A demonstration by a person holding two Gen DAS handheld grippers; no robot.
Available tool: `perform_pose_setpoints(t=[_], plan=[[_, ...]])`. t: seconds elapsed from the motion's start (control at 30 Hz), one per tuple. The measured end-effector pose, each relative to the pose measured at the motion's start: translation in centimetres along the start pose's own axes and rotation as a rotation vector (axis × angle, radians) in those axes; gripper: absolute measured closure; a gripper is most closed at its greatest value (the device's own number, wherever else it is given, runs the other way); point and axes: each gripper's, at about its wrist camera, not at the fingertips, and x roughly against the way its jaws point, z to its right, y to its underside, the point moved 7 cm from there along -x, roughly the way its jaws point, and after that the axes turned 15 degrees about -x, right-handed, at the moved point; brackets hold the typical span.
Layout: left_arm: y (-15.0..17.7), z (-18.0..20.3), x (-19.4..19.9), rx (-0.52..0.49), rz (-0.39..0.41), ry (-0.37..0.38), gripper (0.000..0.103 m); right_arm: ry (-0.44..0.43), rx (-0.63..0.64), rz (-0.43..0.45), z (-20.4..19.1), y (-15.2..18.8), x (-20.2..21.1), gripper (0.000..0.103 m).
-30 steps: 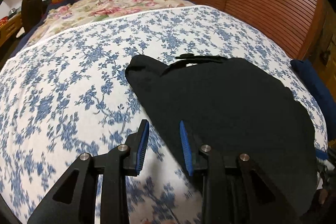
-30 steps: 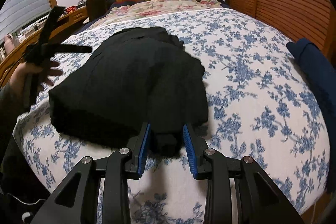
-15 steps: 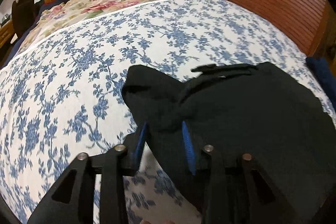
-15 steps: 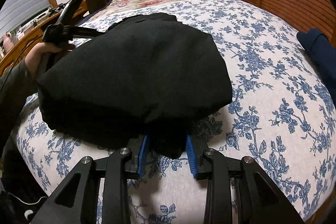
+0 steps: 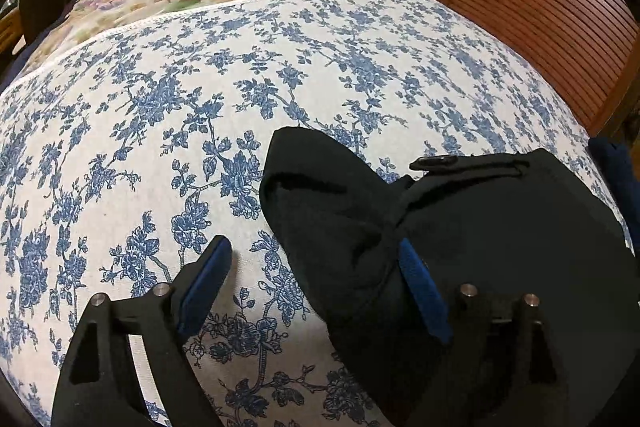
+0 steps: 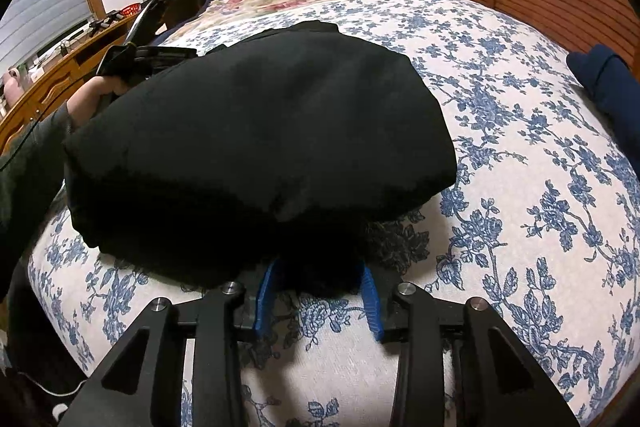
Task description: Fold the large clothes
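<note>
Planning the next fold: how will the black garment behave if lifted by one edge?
Probably floppy: the black garment slumps in soft folds on the bedspread. Likely fairly heavy, being thickly layered. Unlikely to slip; the fabric looks matte.

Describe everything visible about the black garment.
The black garment is a soft, matte, thick-looking cloth, folded over into a rounded heap on the floral bedspread. One folded corner lies between the left gripper's wide-apart pads, just opened. The right gripper flanks its near edge. A strap-like band crosses the top.

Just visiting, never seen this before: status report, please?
Left gripper jaws just opened wide, let go. Right gripper jaws easing apart, hem between. Black garment folded on bed. Nothing in the way.
</note>
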Motion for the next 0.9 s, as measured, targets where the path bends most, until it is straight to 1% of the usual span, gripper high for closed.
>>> perform_pose_setpoints(t=[0.03,0.07,0.1,0.13,0.17,0.2,0.23,0.27,0.37,0.47,0.57,0.63,0.73,0.83,0.9], plan=[[-0.1,0.2,0.1,-0.009,0.002,-0.007,0.02,0.0,-0.003,0.001,-0.1,0.0,-0.1,0.064],[-0.2,0.5,0.2,-0.026,0.006,-0.005,0.027,0.0,-0.006,0.001,-0.1,0.0,-0.2,0.064],[-0.4,0.9,0.4,-0.039,0.008,0.002,0.031,-0.001,-0.007,0.003,-0.2,0.0,-0.1,0.064],[-0.5,1.2,0.5,-0.041,0.009,0.012,0.042,-0.004,-0.008,0.002,-0.3,0.0,-0.1,0.064],[-0.6,1.5,0.7,-0.04,0.008,0.037,0.05,-0.009,-0.007,0.001,-0.3,0.1,-0.2,0.064],[-0.7,1.5,0.8,-0.04,0.007,0.035,0.053,-0.012,-0.007,0.0,-0.2,-0.1,-0.2,0.065],[-0.9,1.6,1.0,-0.045,0.01,0.027,0.065,-0.02,-0.004,-0.003,-0.3,0.0,-0.2,0.073],[-1.0,1.6,1.2,-0.047,0.013,0.024,0.073,-0.035,-0.002,-0.007,-0.4,0.0,-0.2,0.083],[-1.4,1.7,1.8,-0.049,0.02,0.013,0.085,-0.042,0.02,0.017,-0.8,-0.3,0.3,0.094],[-1.8,2.0,3.1,-0.077,0.048,-0.025,0.088,-0.047,0.03,0.087,-1.0,-1.1,1.8,0.099],[-2.4,2.5,5.3,-0.092,0.096,-0.057,0.089,-0.052,0.042,0.157,-1.3,-2.0,3.6,0.1],[-3.0,3.1,7.2,-0.102,0.134,-0.071,0.09,-0.045,0.044,0.181,-0.8,-2.2,4.4,0.1],[-4.0,4.5,10.0,-0.124,0.18,-0.089,0.092,-0.042,0.027,0.212,0.1,-3.0,5.4,0.1],[-5.2,6.3,12.2,-0.155,0.212,-0.095,0.092,-0.041,0.011,0.266,1.1,-4.4,7.2,0.101],[-6.2,8.0,13.6,-0.186,0.238,-0.112,0.092,-0.042,0.006,0.305,1.8,-5.3,8.8,0.101]])
